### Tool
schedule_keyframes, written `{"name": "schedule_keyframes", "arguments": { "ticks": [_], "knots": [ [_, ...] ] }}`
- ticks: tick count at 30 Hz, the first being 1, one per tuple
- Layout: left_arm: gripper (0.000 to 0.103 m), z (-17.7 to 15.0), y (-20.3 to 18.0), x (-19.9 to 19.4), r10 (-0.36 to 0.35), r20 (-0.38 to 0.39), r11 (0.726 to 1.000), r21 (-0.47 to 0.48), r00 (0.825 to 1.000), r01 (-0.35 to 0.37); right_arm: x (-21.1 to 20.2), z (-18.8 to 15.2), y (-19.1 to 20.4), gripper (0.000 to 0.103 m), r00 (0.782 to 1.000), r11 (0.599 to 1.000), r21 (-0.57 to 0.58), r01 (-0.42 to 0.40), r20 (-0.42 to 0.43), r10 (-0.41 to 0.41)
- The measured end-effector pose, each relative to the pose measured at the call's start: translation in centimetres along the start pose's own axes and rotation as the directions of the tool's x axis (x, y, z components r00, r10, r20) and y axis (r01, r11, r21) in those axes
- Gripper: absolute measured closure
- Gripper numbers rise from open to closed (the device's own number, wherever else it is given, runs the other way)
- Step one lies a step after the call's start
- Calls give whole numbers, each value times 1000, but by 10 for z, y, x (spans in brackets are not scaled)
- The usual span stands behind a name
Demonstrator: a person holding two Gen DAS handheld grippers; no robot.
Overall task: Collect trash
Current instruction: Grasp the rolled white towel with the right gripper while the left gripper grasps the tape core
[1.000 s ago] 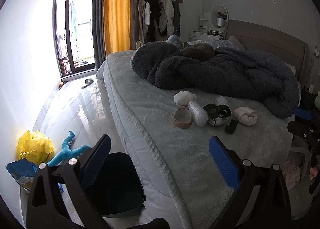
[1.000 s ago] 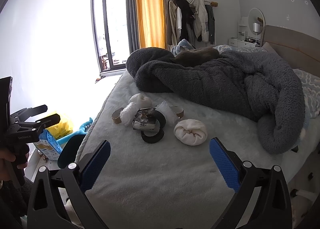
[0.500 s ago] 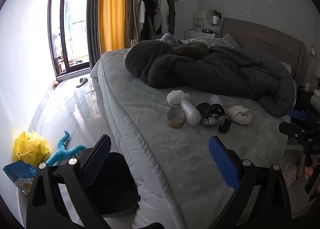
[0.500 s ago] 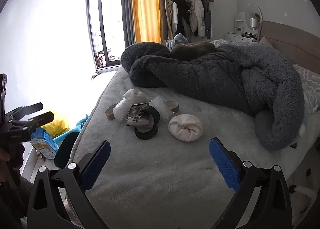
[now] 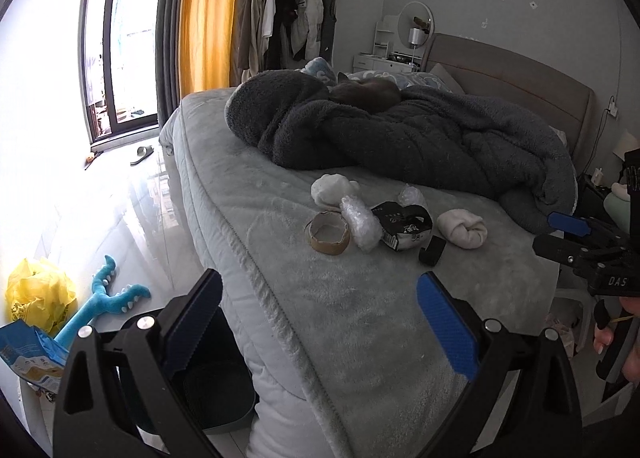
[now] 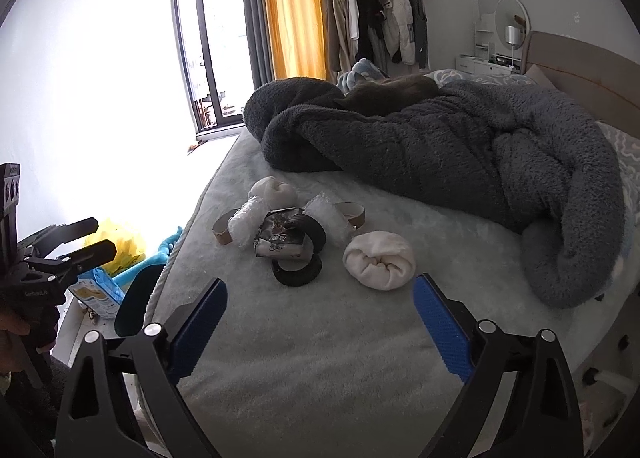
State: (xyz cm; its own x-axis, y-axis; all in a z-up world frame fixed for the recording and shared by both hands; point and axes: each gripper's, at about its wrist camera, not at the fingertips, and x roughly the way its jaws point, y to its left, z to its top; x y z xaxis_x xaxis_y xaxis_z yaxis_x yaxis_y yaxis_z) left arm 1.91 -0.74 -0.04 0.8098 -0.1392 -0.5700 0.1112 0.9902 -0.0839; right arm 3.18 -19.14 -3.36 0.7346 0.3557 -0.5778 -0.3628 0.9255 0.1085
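1. Bed [image 5: 360, 298] with pale grey cover fills the view; dark grey fleece blanket [image 5: 420, 138] heaped toward 12–1 o'clock of the left wrist view; a cat [image 6: 392, 92] lies on top of it.
2. Dark bin [image 5: 216, 390] on the floor at 7 o'clock, just beside the bed edge, partly hidden behind the left gripper's finger; yellow bag [image 5: 36, 294], blue plush toy [image 5: 108, 298] and blue-white carton [image 5: 28, 354] lie on the floor near 8 o'clock.
3. Trash cluster on the bed, near centre of both views: white cloth bundle [image 6: 378, 260] at the 3 o'clock end; second white bundle [image 6: 272, 190] at 11 o'clock; crumpled black-and-white packet [image 6: 280, 242] in the middle, touching a black tape roll [image 6: 296, 270]; two bubble-wrap wads [image 5: 360, 224] beside it; cardboard tape core [image 5: 328, 232] at the 9 o'clock end.
4. Left gripper [image 5: 320, 322]: jaws spread wide, nothing between them, short of the cluster.
5. Right gripper [image 6: 320, 322]: jaws spread wide, empty, above the bed cover, the cloth bundle just beyond them.
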Motion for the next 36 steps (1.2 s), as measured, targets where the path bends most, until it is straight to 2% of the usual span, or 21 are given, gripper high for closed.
{"name": "schedule_keyframes", "arguments": {
  "ticks": [7, 12, 18, 24, 30, 36],
  "knots": [
    [6, 5, 4, 23, 22, -33, 999, 36, 999, -21, 26, 8, -9, 14, 998, 1000, 11, -7, -55, 8],
    [10, 8, 15, 42, 13, -78, 1000, 25, 997, -11, 46, 17, -21, 15, 997, 999, 38, -8, -77, 11],
    [10, 17, 29, 57, 48, -62, 999, 5, 997, -48, 72, 25, -36, 16, 992, 998, 55, 20, -128, -13],
    [11, 27, 33, 71, 31, -68, 999, -19, 997, -33, 96, 26, -51, 16, 983, 997, 66, 43, -183, -30],
    [11, 33, 27, 92, 19, -97, 1000, -7, 995, -20, 116, 27, -57, 17, 974, 998, 62, 22, -228, -8],
    [13, 29, 15, 118, 6, -177, 998, 62, 984, 5, 136, 25, -65, 17, 960, 998, 63, 23, -281, -4]
  ]
}}
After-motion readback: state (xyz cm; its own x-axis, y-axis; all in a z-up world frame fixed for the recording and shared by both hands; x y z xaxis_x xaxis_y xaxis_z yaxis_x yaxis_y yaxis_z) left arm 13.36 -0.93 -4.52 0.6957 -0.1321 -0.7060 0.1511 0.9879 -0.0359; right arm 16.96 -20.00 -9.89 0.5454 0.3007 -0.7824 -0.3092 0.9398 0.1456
